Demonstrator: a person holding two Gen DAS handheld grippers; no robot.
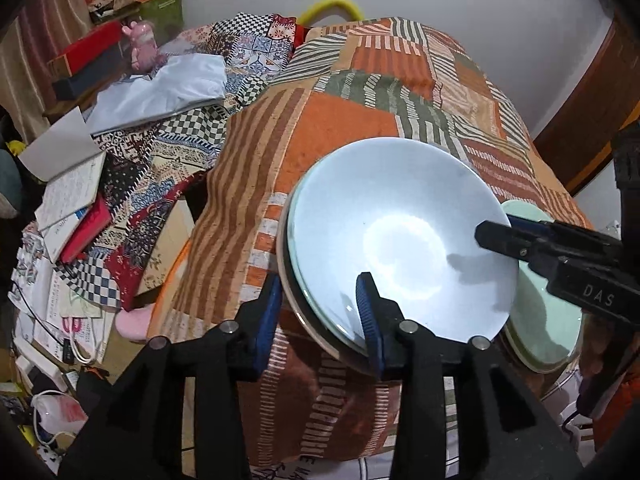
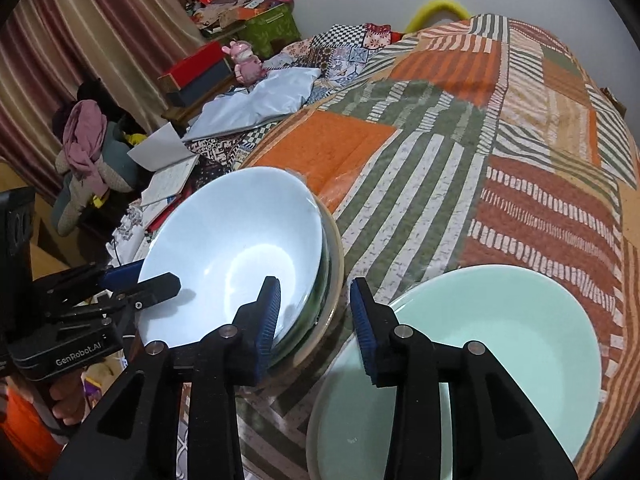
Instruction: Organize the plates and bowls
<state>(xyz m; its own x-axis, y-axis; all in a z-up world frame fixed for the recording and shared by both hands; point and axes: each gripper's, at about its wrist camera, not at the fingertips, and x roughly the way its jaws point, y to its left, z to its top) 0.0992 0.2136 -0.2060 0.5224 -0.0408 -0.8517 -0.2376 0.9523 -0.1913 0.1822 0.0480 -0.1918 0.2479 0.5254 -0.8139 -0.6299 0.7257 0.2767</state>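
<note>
A pale blue bowl [image 1: 400, 240] [image 2: 236, 248] tops a stack with a glassy dish and a beige plate [image 2: 336, 280] under it. My left gripper [image 1: 320, 316] [image 2: 152, 276] straddles the stack's near-left rim, one finger inside the bowl and one outside, with gaps at both pads: open. My right gripper [image 2: 316, 316] [image 1: 496, 230] straddles the opposite rim the same way, open, with its outer finger over the cloth. To the right, a mint green bowl [image 2: 500, 340] [image 1: 548, 320] rests in a paler dish [image 2: 344, 420].
A patchwork cloth [image 1: 340, 112] [image 2: 440, 160] covers the table. On the left lie notebooks [image 1: 68, 196], a white cloth [image 2: 260, 100], a pink toy [image 2: 244, 60] and boxes [image 2: 196, 72]. A hand [image 2: 64, 396] holds the left gripper. A wall stands behind the table.
</note>
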